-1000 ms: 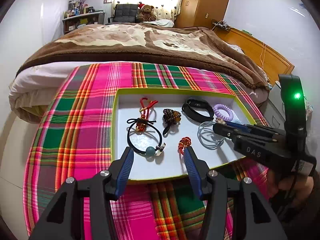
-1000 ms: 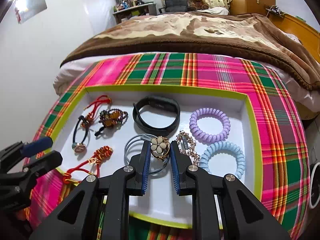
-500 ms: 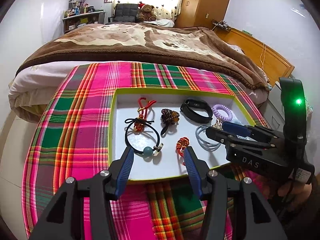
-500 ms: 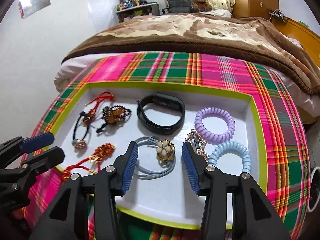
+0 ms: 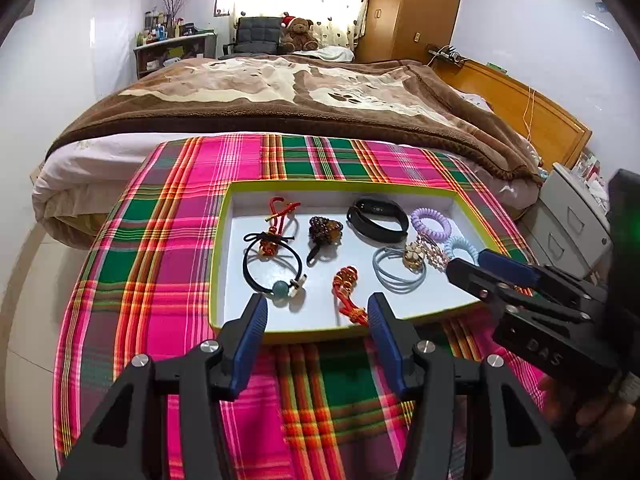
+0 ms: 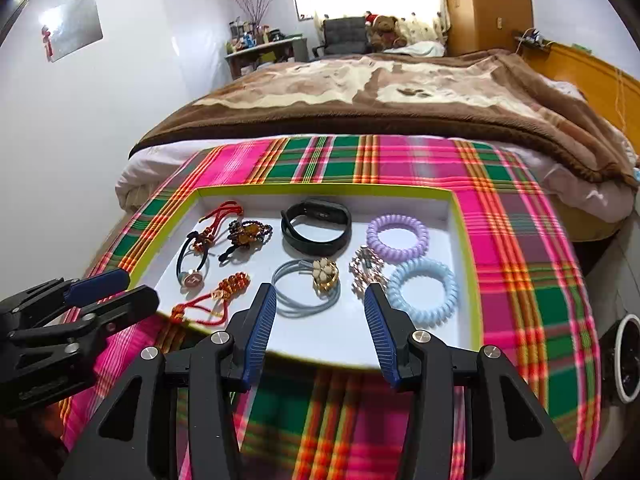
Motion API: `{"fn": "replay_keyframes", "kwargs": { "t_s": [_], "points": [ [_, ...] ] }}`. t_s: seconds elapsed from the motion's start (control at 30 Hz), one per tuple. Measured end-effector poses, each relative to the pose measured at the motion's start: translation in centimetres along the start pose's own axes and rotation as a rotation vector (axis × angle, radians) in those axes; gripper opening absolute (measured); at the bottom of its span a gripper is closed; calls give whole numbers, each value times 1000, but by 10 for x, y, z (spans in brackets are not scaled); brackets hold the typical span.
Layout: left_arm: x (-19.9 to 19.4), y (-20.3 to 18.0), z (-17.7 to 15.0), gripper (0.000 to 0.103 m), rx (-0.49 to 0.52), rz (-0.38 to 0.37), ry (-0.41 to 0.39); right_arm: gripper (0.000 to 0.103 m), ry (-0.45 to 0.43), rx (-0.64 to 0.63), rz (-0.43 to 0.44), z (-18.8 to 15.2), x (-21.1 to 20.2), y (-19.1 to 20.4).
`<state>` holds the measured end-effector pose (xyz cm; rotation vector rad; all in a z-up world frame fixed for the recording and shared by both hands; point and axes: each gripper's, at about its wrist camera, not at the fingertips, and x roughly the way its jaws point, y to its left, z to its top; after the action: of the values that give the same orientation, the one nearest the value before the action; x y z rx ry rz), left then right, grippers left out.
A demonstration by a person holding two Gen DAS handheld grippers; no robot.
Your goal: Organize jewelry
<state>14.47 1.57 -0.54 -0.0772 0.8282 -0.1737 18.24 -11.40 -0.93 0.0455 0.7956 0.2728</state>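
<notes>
Right hand-held gripper [image 6: 320, 300], jaws just opened & empty, hung spread near grey flower hair tie [image 6: 308, 284] in white tray [image 6: 464, 240]; light, floppy elastic w/ hard charm, prob. best pinched at charm.

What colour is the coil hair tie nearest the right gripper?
Light blue coil hair tie; clearest in the right wrist view.

A home bedroom: bed [image 5: 304, 96] under a brown blanket, wooden wardrobe [image 5: 412, 8], teddy bear [image 5: 298, 34]
</notes>
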Motion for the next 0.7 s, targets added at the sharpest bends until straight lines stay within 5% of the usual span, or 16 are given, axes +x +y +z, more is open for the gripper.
{"fn": "replay_keyframes", "kwargs": {
  "t_s": [0.37,0.7],
  "points": [
    [-20,-20,-18,54,16,112,-52,47,-41,1,-69,-22,-39,5],
    [-33,-33,-27,54,30,142,-75,47,-53,9,-64,-32,-54,11]
  ]
}}
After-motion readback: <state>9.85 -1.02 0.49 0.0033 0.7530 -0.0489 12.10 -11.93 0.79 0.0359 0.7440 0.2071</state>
